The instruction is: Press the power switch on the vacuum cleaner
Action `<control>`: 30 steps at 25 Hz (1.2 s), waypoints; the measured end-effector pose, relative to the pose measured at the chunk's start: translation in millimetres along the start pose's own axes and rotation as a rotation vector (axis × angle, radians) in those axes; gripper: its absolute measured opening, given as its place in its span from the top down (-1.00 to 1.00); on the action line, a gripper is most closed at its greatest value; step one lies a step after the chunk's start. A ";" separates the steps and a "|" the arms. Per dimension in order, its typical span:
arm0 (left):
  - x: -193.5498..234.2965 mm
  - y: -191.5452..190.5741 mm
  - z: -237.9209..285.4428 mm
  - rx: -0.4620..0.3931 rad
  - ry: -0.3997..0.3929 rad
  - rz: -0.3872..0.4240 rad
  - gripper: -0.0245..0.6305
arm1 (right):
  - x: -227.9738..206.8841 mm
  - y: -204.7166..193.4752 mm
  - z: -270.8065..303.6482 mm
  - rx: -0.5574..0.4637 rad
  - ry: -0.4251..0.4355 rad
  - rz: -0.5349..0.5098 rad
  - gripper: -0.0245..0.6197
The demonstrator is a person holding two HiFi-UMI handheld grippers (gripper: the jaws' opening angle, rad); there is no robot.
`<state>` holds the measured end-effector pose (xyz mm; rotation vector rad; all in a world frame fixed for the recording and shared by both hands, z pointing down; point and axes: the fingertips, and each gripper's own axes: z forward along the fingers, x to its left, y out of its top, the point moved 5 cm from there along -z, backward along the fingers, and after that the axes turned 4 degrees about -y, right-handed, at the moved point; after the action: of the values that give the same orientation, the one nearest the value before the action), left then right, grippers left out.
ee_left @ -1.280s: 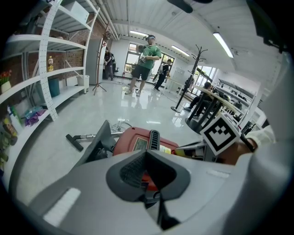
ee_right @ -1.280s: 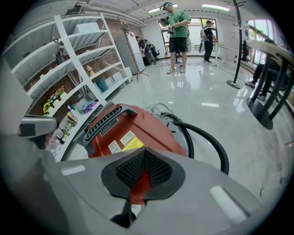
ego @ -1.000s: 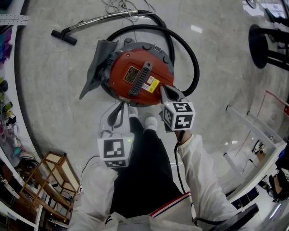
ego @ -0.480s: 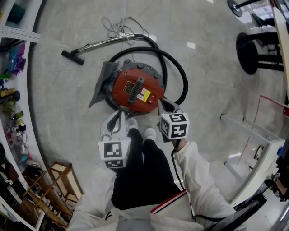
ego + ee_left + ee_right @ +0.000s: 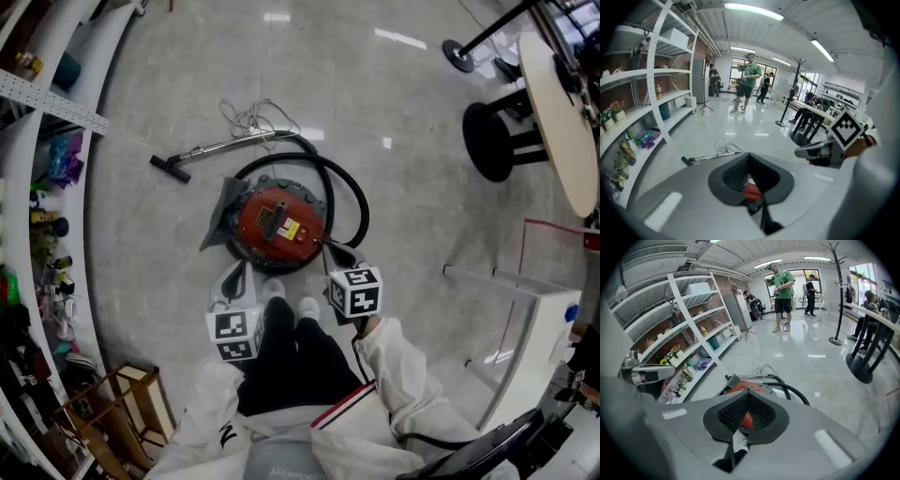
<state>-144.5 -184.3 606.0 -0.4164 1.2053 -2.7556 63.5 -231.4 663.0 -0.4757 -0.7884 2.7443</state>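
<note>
Right hand-held gripper point(image 5: 339, 255) farther back from vacuum cleaner point(image 5: 279, 225) (jaws together).

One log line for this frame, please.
left gripper: shut, empty | right gripper: shut, empty | both: held over near side of vacuum cleaner, not touching | hose: looped round it on floor
</note>
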 end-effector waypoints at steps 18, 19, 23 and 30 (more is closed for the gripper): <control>-33.0 58.7 -64.7 -0.108 -0.028 0.045 0.93 | 37.6 35.6 -100.3 -0.134 0.052 0.012 0.92; -32.3 62.5 -68.0 -0.113 -0.033 0.055 0.93 | 42.2 40.4 -104.0 -0.148 0.054 0.014 0.92; -35.4 66.2 -74.6 -0.122 -0.046 0.068 0.93 | 49.8 48.9 -116.0 -0.187 0.056 0.022 0.92; -57.7 95.2 -85.1 -0.185 -0.052 0.107 0.93 | 49.3 78.6 -151.7 -0.260 0.074 -0.003 0.92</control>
<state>-115.3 -177.3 469.2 -0.4236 1.4309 -2.5389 63.7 -209.3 486.5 -0.6216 -1.1319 2.6151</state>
